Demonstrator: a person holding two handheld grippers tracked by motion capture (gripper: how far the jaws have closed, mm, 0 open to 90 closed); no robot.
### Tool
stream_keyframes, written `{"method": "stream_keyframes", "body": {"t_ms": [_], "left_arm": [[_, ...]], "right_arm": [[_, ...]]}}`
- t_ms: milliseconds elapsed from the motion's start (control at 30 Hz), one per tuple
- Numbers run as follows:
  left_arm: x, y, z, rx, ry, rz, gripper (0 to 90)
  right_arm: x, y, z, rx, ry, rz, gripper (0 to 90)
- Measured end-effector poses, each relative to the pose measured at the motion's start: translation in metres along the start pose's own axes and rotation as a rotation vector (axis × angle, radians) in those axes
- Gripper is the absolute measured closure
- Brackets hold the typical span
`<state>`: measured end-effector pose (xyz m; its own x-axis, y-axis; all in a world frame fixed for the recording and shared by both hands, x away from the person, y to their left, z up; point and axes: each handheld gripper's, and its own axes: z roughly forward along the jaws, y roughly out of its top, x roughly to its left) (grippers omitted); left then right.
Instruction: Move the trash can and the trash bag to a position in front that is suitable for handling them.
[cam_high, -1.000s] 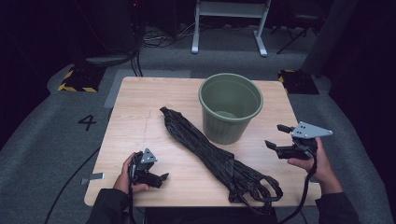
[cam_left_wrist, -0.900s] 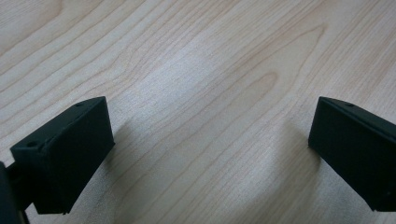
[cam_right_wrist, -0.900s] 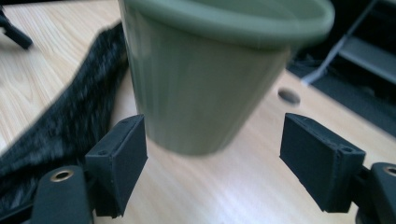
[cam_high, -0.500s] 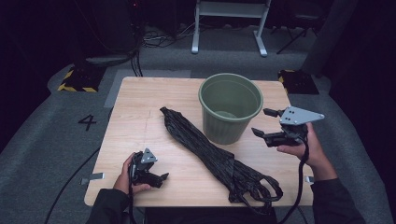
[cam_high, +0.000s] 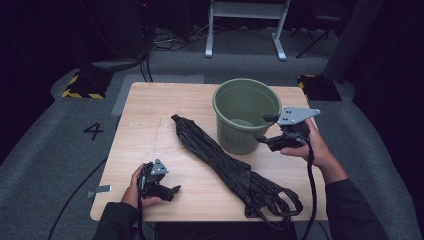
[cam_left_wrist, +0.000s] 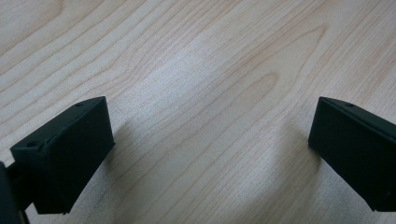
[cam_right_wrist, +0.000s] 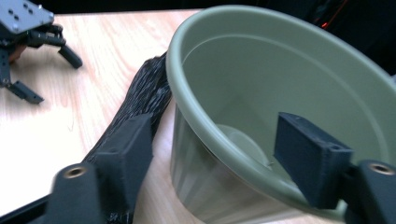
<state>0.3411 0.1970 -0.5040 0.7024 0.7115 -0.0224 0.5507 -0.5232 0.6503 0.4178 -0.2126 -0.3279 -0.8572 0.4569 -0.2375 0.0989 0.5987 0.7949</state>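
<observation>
A green plastic bucket (cam_high: 240, 135) stands upright on the wooden table (cam_high: 150, 125), right of centre. A long, crumpled black bag (cam_high: 215, 157) lies diagonally from the table's middle to its front right, beside the bucket. My right gripper (cam_high: 263, 129) is at the bucket's right side. In the right gripper view the rim (cam_right_wrist: 187, 116) passes between its jaws (cam_right_wrist: 215, 140), one outside the wall and one inside, with gaps on both sides. Those jaws have just been closing. The bag (cam_right_wrist: 144, 93) lies past the outer jaw. My left gripper (cam_high: 171, 194) rests open on bare wood (cam_left_wrist: 210, 56) at front left.
The left gripper (cam_right_wrist: 49, 77) also shows far off in the right gripper view. The floor around the table is grey carpet with a "4" mark (cam_high: 93, 131). A white stand (cam_high: 245, 25) is at the back, and yellow-black blocks (cam_high: 82, 86) lie beyond the far corners.
My right gripper has moved left and upward from the table's right edge to the bucket's rim. Its jaws are narrower. The left gripper, bag and bucket have stayed put.
</observation>
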Motion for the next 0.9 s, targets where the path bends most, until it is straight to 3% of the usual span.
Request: {"method": "stream_keyframes", "body": {"t_ms": [67, 267, 333, 400, 567, 833, 900], "left_arm": [[0.000, 0.000, 0.000, 0.000, 0.000, 0.000, 0.0], [0.000, 0.000, 0.000, -0.002, -0.001, -0.001, 0.0], [0.000, 0.000, 0.000, -0.002, 0.000, -0.002, 0.0], [0.000, 0.000, 0.000, -0.002, -0.001, -0.001, 0.0], [0.000, 0.000, 0.000, -0.003, -0.001, -0.001, 0.0], [0.000, 0.000, 0.000, -0.002, -0.002, -0.001, 0.0], [0.000, 0.000, 0.000, -0.002, -0.001, -0.001, 0.0]], "right_arm": [[-0.002, 0.002, 0.009, 0.031, 0.026, -0.004, 44.7], [-0.006, 0.012, 0.028, 0.067, 0.091, -0.024, 61.5], [-0.002, 0.014, 0.035, 0.089, 0.088, -0.073, 67.5], [0.000, 0.016, 0.041, 0.084, 0.123, -0.091, 72.4], [0.007, 0.023, 0.049, 0.072, 0.145, -0.151, 76.5], [0.014, 0.030, 0.059, 0.051, 0.146, -0.162, 76.2], [0.014, 0.031, 0.060, 0.039, 0.148, -0.156, 71.7]]}}
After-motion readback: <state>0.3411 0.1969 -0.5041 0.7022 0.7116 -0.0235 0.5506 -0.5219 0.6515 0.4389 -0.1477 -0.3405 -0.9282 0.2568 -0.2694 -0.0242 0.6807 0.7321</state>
